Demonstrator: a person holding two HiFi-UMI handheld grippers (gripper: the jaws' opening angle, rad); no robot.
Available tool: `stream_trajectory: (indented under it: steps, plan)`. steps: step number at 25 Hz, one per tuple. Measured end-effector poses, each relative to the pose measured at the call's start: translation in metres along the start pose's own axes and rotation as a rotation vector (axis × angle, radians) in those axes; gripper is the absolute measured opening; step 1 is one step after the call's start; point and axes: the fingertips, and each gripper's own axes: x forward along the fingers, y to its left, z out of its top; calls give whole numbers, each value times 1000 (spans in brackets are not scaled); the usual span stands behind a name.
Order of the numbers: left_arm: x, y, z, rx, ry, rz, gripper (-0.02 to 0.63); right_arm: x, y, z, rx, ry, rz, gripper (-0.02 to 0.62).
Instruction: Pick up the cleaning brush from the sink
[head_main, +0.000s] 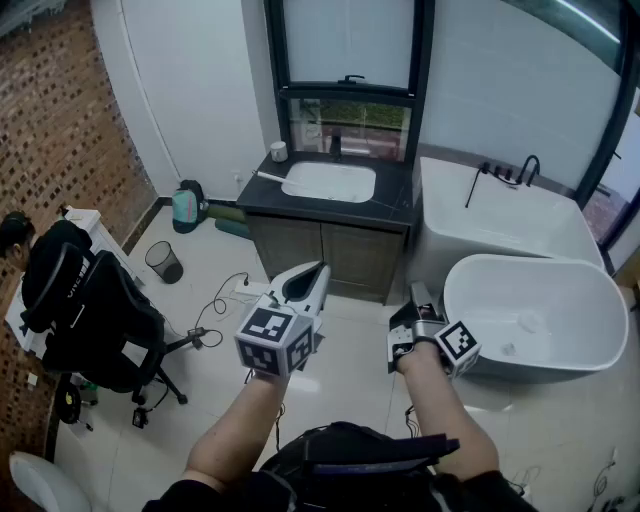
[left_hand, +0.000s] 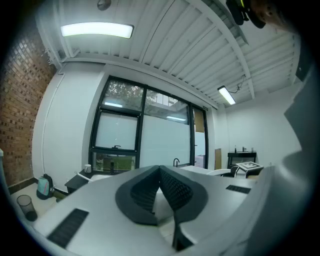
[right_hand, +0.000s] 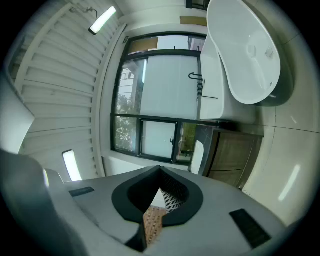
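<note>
A thin white cleaning brush (head_main: 268, 177) lies on the dark counter at the left rim of the white sink basin (head_main: 329, 182), far across the room at the window. Its handle shows faintly in the left gripper view as the brush (left_hand: 78, 174) by the white cup (left_hand: 88, 168). My left gripper (head_main: 319, 270) is held level over the floor, pointing at the sink cabinet, jaws shut and empty. Beside it my right gripper (head_main: 414, 292) is rolled on its side, also shut with nothing in it. The shut tips of the left gripper (left_hand: 160, 168) and the right gripper (right_hand: 160, 168) show in their own views.
A wooden vanity (head_main: 330, 250) carries the basin, with a black tap (head_main: 336, 143) behind it. An oval bathtub (head_main: 536, 312) and a rectangular tub (head_main: 520, 215) stand at the right. At the left are a black office chair (head_main: 95, 315), a waste bin (head_main: 163, 262), a teal bag (head_main: 186, 208) and floor cables (head_main: 228, 290).
</note>
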Motion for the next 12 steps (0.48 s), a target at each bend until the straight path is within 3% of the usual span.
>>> stream_trajectory:
  steps: [12]
  plan:
    - [-11,74,-6,-4,-14,-13,-8,48,17,-56,-71,17,32,-18]
